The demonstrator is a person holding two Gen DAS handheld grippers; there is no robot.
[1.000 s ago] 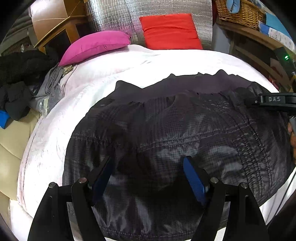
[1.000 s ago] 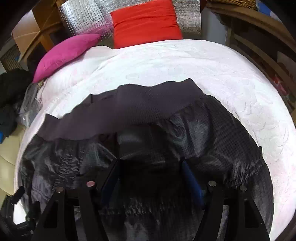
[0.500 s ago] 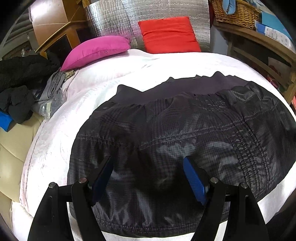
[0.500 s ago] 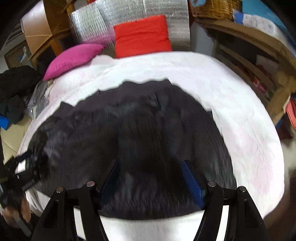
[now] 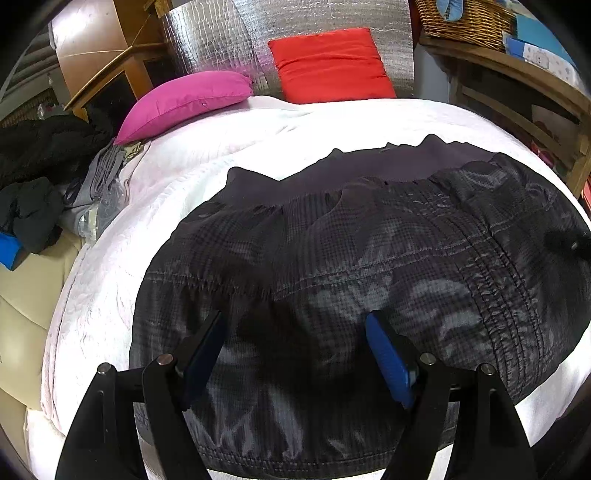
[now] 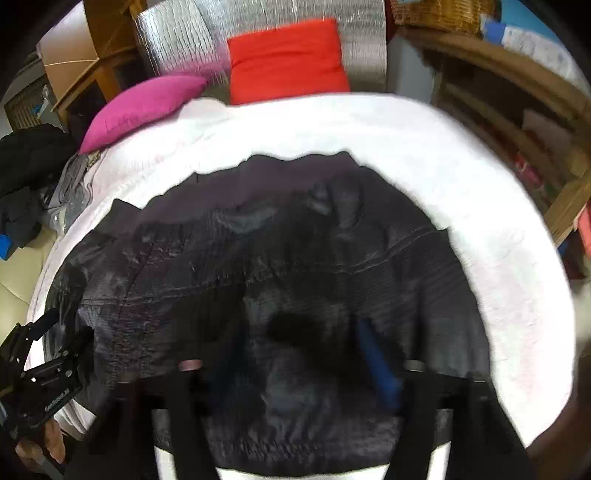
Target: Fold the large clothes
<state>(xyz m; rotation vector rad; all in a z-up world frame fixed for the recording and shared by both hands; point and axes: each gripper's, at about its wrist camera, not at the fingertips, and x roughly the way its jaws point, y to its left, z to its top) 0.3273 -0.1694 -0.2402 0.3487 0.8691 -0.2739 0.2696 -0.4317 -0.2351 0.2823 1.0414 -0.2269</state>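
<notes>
Pink cushion (image 5: 184, 101) beside red cushion (image 5: 328, 64)

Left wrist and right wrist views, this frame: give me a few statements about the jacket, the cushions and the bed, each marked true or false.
1. The dark jacket lies spread on the white bed cover. True.
2. The pink cushion lies on top of the jacket. False: it sits at the far end of the bed, apart from the jacket.
3. The red cushion leans against a silver foil panel. True.
4. The left gripper is clamped on the jacket. False: its jaws stand open above the fabric.
5. A wicker basket sits on the bed. False: it is on the wooden shelf at the upper right.
</notes>
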